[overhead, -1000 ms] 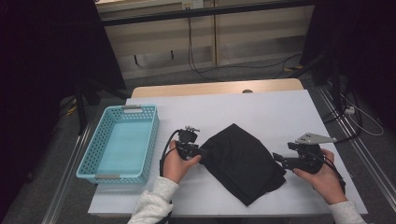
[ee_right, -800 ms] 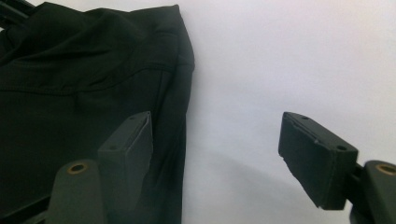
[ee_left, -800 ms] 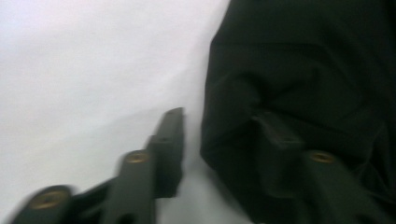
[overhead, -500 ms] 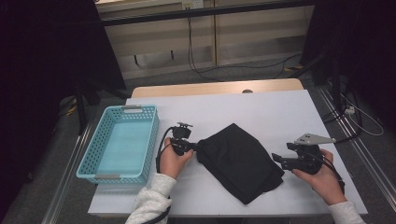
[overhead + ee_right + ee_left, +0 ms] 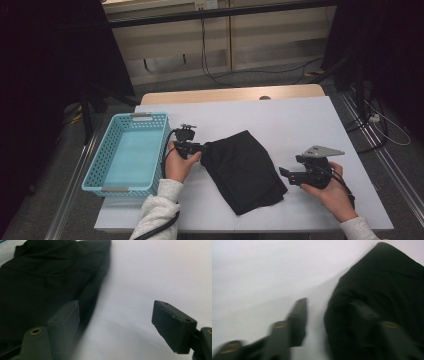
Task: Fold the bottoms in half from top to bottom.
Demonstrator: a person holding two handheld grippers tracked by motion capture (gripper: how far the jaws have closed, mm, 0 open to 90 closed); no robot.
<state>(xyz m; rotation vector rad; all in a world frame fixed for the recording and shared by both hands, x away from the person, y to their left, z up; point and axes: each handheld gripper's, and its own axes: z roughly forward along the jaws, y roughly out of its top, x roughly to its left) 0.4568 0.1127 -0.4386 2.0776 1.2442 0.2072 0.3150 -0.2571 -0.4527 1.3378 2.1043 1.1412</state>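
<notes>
Folded black cloth [image 5: 243, 170], soft, matte, lying on white table [image 5: 300, 125]. L gripper [image 5: 329, 315] jaws just reopening astride cloth edge, not clamped; R gripper [image 5: 116, 320] jaws apart, nothing between.

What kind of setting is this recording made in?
Probably a lab or recording workspace: a white table with a folded black cloth, a blue basket, loose cables on the floor.
</notes>
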